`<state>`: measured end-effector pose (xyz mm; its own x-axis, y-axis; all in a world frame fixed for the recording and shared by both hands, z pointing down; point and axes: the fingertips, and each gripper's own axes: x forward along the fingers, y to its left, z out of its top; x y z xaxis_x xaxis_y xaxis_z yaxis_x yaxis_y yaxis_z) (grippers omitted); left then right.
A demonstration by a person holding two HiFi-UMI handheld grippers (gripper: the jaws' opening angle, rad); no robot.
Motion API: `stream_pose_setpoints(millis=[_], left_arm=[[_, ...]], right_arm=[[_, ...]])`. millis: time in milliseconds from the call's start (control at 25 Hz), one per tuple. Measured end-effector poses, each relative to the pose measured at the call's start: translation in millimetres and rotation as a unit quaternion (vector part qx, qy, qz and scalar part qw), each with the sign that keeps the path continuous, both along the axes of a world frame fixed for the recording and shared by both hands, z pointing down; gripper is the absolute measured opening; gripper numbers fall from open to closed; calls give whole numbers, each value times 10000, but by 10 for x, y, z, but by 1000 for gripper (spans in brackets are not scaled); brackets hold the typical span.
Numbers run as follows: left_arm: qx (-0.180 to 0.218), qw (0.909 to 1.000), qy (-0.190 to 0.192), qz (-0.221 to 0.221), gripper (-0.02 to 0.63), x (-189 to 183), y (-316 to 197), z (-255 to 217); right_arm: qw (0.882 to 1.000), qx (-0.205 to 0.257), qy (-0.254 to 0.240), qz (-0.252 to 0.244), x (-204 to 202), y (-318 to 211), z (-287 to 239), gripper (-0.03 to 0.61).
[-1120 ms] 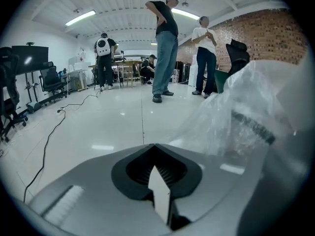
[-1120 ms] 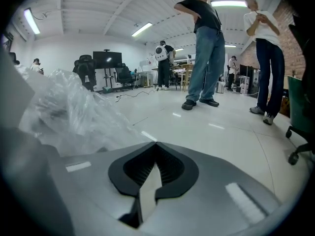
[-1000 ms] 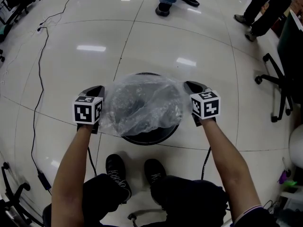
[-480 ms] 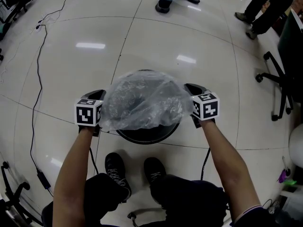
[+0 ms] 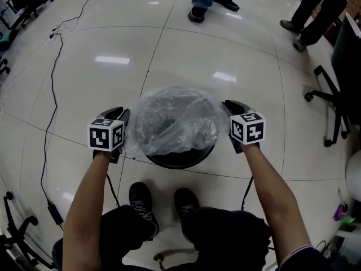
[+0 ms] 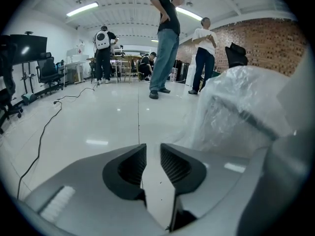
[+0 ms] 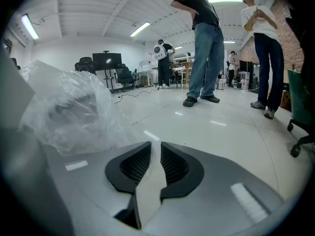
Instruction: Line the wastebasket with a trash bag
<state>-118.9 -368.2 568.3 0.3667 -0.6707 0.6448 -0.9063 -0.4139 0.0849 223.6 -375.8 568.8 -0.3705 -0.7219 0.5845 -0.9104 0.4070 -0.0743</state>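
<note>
A round black wastebasket (image 5: 181, 158) stands on the floor between my two grippers. A clear trash bag (image 5: 175, 119) is draped over its top and hangs crumpled over the rim. My left gripper (image 5: 123, 115) sits just left of the bag. Its jaws have just been opening, and a narrow gap between them holds nothing (image 6: 153, 154). The bag (image 6: 241, 107) shows to its right. My right gripper (image 5: 228, 105) sits just right of the bag. Its jaws too have just been opening, with nothing between them (image 7: 155, 154). The bag (image 7: 69, 109) lies to its left.
A black cable (image 5: 49, 100) runs along the floor at the left. An office chair (image 5: 333, 103) stands at the right. People's feet (image 5: 197, 13) are at the far side, and the holder's own shoes (image 5: 142, 199) are just in front of the basket.
Both grippers have opened and let go of the bag's edges. The bag has dropped from its stretched, lifted shape and settled lower on the wastebasket.
</note>
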Motion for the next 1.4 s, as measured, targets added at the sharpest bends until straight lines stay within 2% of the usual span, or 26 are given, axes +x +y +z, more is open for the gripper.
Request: stream_pose_setpoints(millis=[240,560,920,1400], left_arm=[[139,9999,-8,98,115,1,70,-262],[440,9987,52,233,124,86,77,-617],[481,9974,192,510,124,251,76,-751],[805,9953,239,478,123,241,19,-1115]], right_arm=[[9998,177,-69,-1,90,73,-260,112],[9988,425,-262,21,90,153,-613,112],[9982,427,-294,-299,-108,187,-735,127],[9957,841,-288,-264,-67,123,-1213,126]])
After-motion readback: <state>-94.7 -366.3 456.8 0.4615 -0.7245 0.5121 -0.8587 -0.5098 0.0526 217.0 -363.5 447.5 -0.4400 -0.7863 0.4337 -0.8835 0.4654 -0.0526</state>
